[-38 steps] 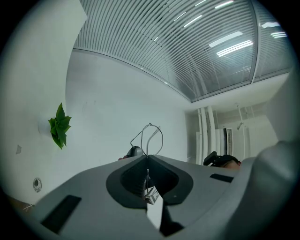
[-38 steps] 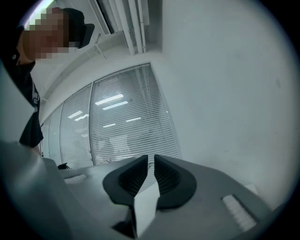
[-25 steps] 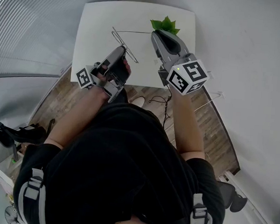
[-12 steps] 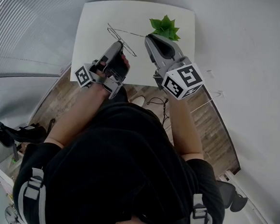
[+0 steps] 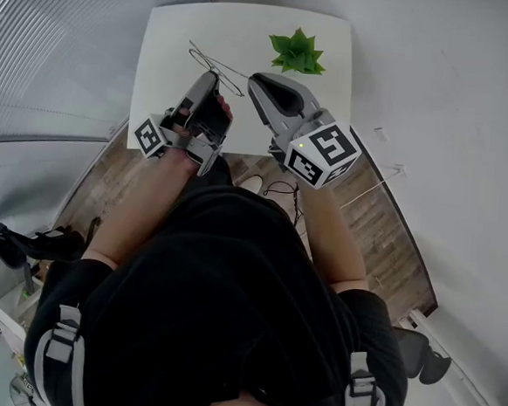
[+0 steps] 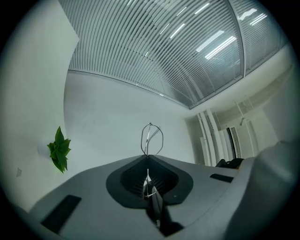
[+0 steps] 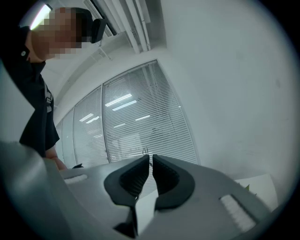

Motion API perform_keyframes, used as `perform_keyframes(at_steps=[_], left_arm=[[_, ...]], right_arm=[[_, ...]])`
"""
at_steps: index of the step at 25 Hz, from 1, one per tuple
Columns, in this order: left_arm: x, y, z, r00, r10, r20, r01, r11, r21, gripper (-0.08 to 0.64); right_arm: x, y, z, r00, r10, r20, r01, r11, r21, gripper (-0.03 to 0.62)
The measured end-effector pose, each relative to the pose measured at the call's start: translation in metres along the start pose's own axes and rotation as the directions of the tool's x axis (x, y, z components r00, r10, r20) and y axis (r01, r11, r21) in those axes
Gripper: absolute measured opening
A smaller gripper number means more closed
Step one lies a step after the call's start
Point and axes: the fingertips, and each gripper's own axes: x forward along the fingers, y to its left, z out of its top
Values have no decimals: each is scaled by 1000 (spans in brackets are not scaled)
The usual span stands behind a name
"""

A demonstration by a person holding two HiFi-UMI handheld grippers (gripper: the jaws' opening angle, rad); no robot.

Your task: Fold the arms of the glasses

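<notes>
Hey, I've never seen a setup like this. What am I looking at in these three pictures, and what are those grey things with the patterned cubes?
A person stands at a white table with a hand-operated grey gripper in each hand; the cubes are part of them. One camera looks down from the head, and the other two look along each gripper's tongs. A small green plant sits on the table. The left gripper pinches thin wire glasses. The right gripper is closing its tongs beside one glasses arm, with a narrow gap left.
</notes>
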Motion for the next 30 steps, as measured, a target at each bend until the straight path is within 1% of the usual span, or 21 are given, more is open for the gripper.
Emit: perform_keyframes(at_steps=[9, 16, 17, 20, 23, 25, 27, 30], left_arm=[[-2, 0, 4, 1000, 10, 20, -10, 1000, 23, 14], [-2, -1, 4, 1000, 7, 25, -8, 1000, 25, 14], [-2, -1, 4, 1000, 3, 22, -4, 1000, 25, 14], [-2, -1, 5, 1000, -3, 21, 3, 1000, 24, 14], [-2, -2, 7, 1000, -4, 25, 4, 1000, 26, 14], [-3, -4, 7, 1000, -7, 25, 7, 1000, 28, 14], [-3, -6, 7, 1000, -13, 20, 13, 1000, 28, 14], [-5, -6, 7, 1000, -17, 15, 17, 1000, 21, 14]], right_arm=[[2, 18, -8, 998, 56, -21, -56, 998, 3, 21], [2, 22, -9, 997, 69, -25, -69, 998, 0, 23], [2, 21, -8, 998, 64, -23, -65, 998, -4, 26], [-1, 17, -4, 999, 48, -13, -48, 999, -17, 72], [-7, 14, 4, 999, 36, 2, -36, 999, -25, 98], [-15, 11, 14, 1000, 13, 24, -12, 999, -53, 100], [-23, 5, 23, 999, -23, 42, 28, 993, -115, 100], [-32, -8, 26, 994, -87, 61, 97, 977, -192, 66]])
